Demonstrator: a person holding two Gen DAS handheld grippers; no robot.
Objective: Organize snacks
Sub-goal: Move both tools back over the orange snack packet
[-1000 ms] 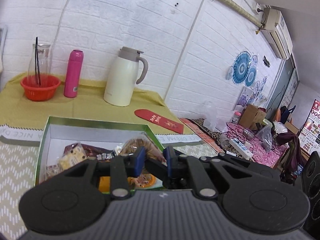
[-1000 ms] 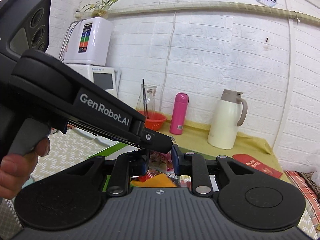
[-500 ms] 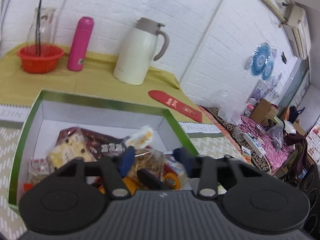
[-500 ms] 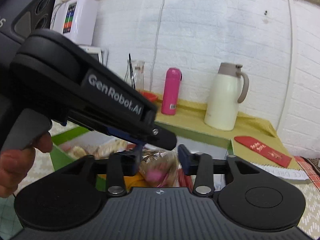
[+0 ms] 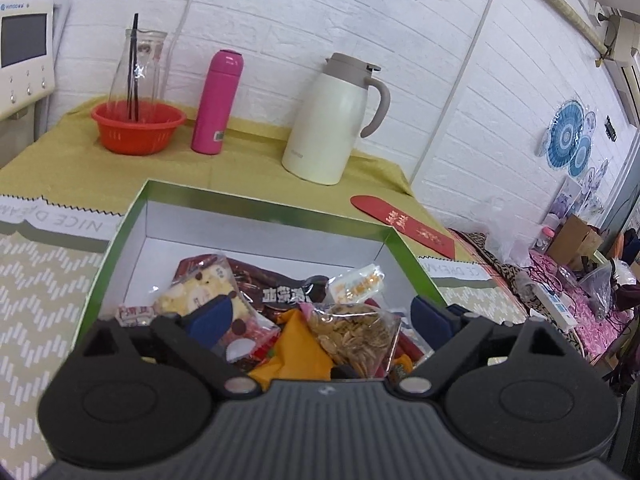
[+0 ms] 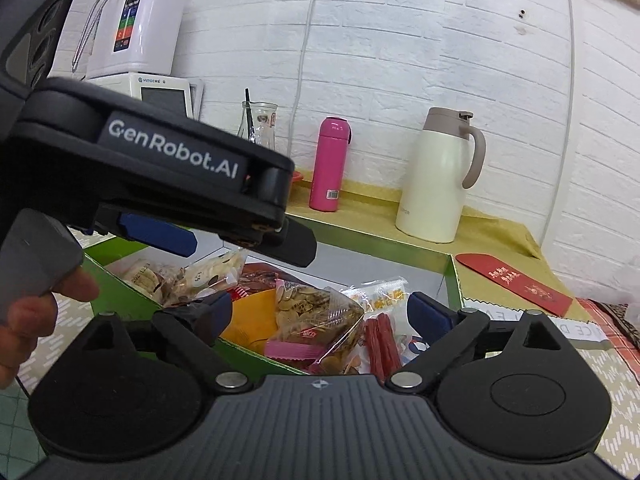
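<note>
A: Where are the snacks, and how are the tools held?

B: The snacks are piled inside the green box [image 5: 404, 256], at its near end. The left hand-held gripper [image 5: 320, 316] is held above that pile with its jaws spread wide and nothing gripped. The right hand-held gripper [image 6: 318, 312] is likewise released, its jaws parted over the same heap. Judging from this, both are poised for a pick or have just let go.

A: What lies between the jaws?

B: A clear bag of seeds [image 5: 356, 338] is seen on top of the pile, beside an orange packet [image 5: 296, 344]. In the right view the same bag [image 6: 316, 316] sits next to red sticks [image 6: 382, 340].

A: Why is the far end of the box bare?

B: Probably because packets are dropped from the near side; that is only a judgement.

A: What cannot be made out?

B: The near wall of the box is hidden behind the gripper bodies. The lower packets are buried. The left tool's body blocks the box's left corner in the right view, and the printed labels are too small to be read.
</note>
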